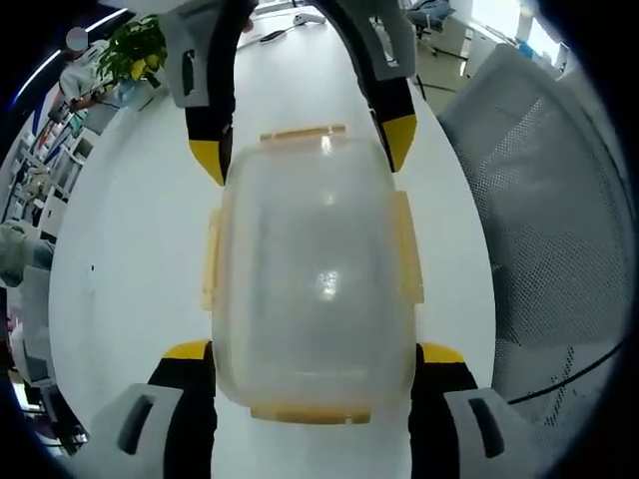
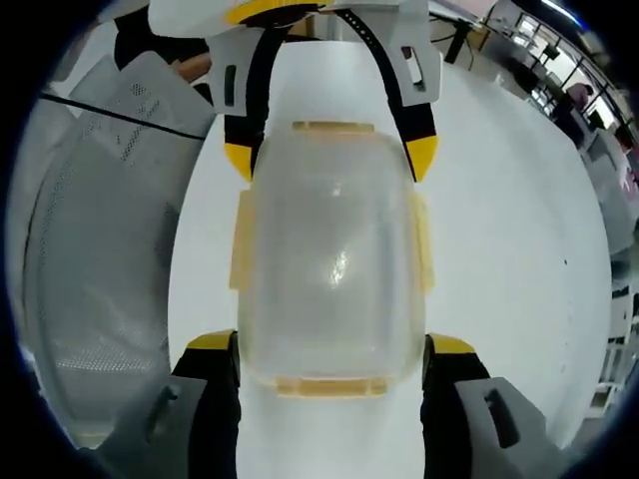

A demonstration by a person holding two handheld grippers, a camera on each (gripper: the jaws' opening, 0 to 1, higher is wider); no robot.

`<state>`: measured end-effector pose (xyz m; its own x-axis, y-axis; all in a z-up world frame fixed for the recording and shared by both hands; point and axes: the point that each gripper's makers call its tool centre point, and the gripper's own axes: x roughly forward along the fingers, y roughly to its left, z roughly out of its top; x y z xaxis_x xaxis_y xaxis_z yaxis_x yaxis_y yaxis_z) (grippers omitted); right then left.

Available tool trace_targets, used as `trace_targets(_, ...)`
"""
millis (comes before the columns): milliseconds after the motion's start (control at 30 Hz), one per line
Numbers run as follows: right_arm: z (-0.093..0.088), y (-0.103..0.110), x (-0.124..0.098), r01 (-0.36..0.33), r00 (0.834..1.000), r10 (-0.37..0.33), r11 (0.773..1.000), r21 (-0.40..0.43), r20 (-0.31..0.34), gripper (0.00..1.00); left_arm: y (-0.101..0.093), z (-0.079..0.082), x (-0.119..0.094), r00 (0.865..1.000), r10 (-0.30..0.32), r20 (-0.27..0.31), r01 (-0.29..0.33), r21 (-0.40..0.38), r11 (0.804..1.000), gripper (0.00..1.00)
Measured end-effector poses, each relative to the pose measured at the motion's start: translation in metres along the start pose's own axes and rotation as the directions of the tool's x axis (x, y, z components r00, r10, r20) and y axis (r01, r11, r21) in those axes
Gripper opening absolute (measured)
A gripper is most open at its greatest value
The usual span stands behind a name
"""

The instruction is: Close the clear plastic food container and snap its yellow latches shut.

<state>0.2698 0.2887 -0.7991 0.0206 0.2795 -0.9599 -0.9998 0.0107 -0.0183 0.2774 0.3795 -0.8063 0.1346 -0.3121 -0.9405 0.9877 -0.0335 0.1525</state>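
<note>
1. Two grippers face each other across a clear plastic food container point(image 1: 318, 279) in the left gripper view. It lies lid-up on a white table point(image 1: 130, 249), with yellow latches point(image 1: 210, 259) along all four sides. The left gripper point(image 1: 315, 361) rises from the bottom, its yellow-tipped jaws spread wide, one on either side of the container's near end, just beside its walls. I cannot tell whether they touch. The right gripper point(image 1: 305, 150) comes in from the top, jaws likewise spread, flanking the far end beside the far latch. A grey mesh chair point(image 1: 539, 230) stands beyond the table's edge on the right. A green plant point(image 1: 135, 45) sits at the upper left.

2. Seen from the right gripper view, the same container point(image 2: 332, 254) lies between the jaws of the right gripper point(image 2: 329, 354), which stand apart at its near corners, pinching nothing. The left gripper point(image 2: 329, 155) straddles the far end, jaws apart. The side latches point(image 2: 243, 239) lie flat against the walls. The table point(image 2: 509, 249) stretches right, the mesh chair point(image 2: 100, 269) sits left.
</note>
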Motion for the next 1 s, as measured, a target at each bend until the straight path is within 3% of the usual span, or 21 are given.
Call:
trace_targets(367, 0.004, -0.009, 0.001, 0.002, 1.000, -0.002, 1.000, 0.001, 0.006, 0.71, 0.009, -0.005, 0.000, 1.000, -0.004, -0.005, 0.004, 0.008, 1.000, 0.77)
trace_targets(1000, 0.006, -0.049, 0.000, 0.000, 1.000, 0.000, 1.000, -0.014, -0.020, 0.71, 0.046, -0.010, 0.002, 1.000, 0.007, 0.013, -0.007, 0.002, 1.000, 0.78)
